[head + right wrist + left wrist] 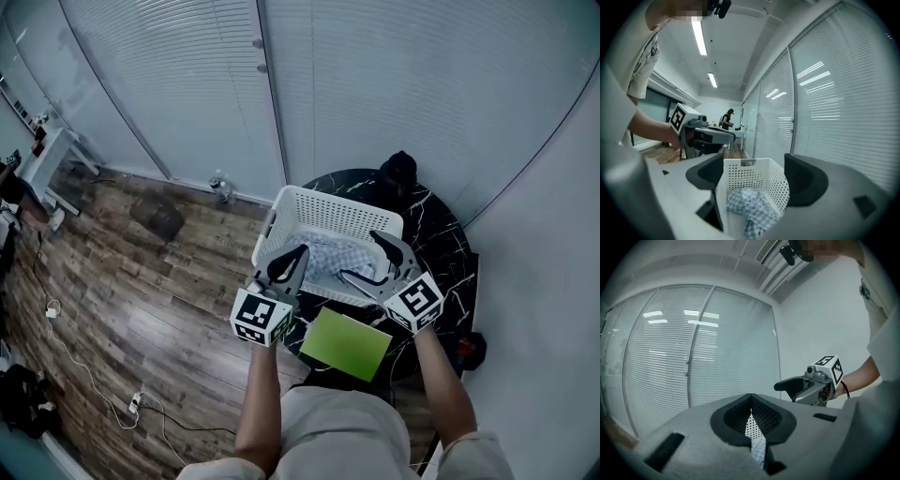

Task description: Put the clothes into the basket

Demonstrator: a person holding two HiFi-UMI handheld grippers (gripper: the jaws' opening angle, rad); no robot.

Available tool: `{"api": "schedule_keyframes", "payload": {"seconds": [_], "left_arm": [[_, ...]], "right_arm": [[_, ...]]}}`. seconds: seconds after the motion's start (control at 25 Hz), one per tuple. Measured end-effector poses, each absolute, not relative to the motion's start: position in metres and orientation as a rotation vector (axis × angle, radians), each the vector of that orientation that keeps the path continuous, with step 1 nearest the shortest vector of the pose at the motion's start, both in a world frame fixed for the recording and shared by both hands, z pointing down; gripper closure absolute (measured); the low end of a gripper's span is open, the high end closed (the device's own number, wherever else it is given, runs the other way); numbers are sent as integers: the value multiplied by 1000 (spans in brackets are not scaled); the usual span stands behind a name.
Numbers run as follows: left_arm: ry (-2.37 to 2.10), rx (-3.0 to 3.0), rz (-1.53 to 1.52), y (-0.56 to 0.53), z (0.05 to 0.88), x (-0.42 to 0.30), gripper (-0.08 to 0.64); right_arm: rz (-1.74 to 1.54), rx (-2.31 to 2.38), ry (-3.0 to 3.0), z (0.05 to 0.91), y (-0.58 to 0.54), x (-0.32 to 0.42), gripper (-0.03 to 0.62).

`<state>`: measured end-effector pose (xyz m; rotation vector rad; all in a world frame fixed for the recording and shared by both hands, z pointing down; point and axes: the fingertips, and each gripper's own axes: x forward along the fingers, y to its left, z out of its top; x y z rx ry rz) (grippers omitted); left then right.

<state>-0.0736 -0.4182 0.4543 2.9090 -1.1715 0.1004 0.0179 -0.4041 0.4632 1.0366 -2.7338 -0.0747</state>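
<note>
**A:** While both grippers hang over the black marble table (442,246), where is the clothing?

**B:** A checked cloth (330,259) lies crumpled inside the white perforated basket (328,214), low against the bottom. The basket stands on the table, and a green sheet (346,343) lies flat just beside its near side.

**A:** What is the left gripper (300,253) doing?

**B:** It is at the basket's near left corner with its jaws pressed together at the tips. Its own view shows only a thin slit between the pads, and through it a strip of basket wall and checked fabric. I cannot tell whether any fabric is pinched.

**A:** And the right gripper (358,254)?

**B:** It is released, with its jaws spread wide over the basket's right side. Between them its own view shows the basket and the cloth inside, and neither jaw touches the cloth.
</note>
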Motion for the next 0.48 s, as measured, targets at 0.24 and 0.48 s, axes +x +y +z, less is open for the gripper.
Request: {"api": "schedule_keyframes", "payload": {"seconds": [0.24,0.48], "left_arm": [[-1164,2922,183,-397,460,-65,546],[-1180,2902,175,-372,455,-56,546]], "right_arm": [[-50,1124,-2776,453,-365,43,179],[-45,1179,-2786,448,-348,52,184]]}}
